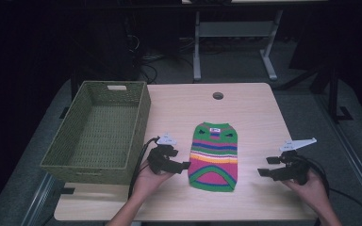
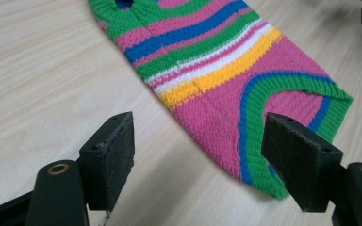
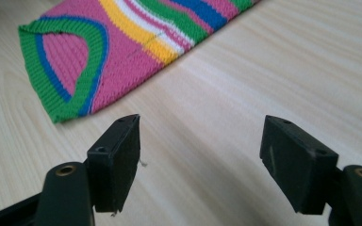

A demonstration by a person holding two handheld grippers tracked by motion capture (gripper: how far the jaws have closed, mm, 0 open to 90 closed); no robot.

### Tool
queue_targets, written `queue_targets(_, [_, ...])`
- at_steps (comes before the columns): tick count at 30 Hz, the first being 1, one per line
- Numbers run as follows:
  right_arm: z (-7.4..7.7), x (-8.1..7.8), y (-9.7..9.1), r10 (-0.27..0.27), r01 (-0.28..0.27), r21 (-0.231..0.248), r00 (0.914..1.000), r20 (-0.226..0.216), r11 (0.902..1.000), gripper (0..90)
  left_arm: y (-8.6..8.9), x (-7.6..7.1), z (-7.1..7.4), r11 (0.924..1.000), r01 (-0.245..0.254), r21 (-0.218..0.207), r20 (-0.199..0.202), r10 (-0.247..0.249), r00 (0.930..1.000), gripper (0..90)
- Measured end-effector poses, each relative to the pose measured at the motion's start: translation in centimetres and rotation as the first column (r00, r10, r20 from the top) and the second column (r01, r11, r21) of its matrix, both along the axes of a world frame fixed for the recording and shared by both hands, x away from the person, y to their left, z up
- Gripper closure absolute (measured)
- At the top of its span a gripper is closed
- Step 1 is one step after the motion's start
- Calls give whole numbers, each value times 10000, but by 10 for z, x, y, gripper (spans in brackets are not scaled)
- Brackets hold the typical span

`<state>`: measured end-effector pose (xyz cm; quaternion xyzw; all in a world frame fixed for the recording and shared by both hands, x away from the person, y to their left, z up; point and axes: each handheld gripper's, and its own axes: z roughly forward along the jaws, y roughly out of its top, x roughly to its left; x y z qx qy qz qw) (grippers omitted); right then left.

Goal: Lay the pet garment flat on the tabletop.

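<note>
In the high view, a striped knitted pet sweater [image 1: 214, 156] lies flat on the wooden surface [image 1: 254, 113], roughly midway between its left and right edges and nearer the person's side, neck opening away from the person and curved hem toward them. The left gripper [image 1: 185, 165] sits just beside the sweater's left edge, jaws pointing at it; the right gripper [image 1: 263, 166] is farther off on the other side, with a strip of bare wood between it and the sweater's right edge. A green woven basket [image 1: 99, 134] stands on the left part of the surface, overhanging its left edge, close behind the left hand [image 1: 146, 181]. The right hand [image 1: 311, 188] is near the front right corner. A round cable hole [image 1: 218, 95] sits near the far edge.

In the left gripper view, the jaws stand wide apart with nothing between them; the sweater [image 2: 226, 80] lies ahead, its green-and-blue hem corner close to the right-hand jaw, bare wood under the other.

In the right gripper view, the jaws are likewise spread and hold nothing; the sweater [image 3: 118, 52] lies up and to the left, its hem corner short of the jaws, open wood ahead and to the right.
</note>
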<state>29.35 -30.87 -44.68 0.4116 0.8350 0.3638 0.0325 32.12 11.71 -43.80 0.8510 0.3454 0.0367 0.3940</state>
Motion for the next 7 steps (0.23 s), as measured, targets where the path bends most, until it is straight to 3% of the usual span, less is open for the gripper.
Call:
queue_targets(2, [-2,-7,-1,-152,150,90,9997,204,9998,269,2,-4,-2,10000,-63,-49,77,64,10000,242])
queue_targets(4, [-5,-16,-4,-367,356,245,9984,439,9991,260,5,-9,-6,9985,-179,-513,-63,176,9998,241])
queue_targets(7, [-11,-35,-5,-852,816,390,9912,1012,9959,262,6,-14,-12,9990,-124,-428,41,126,9999,235])
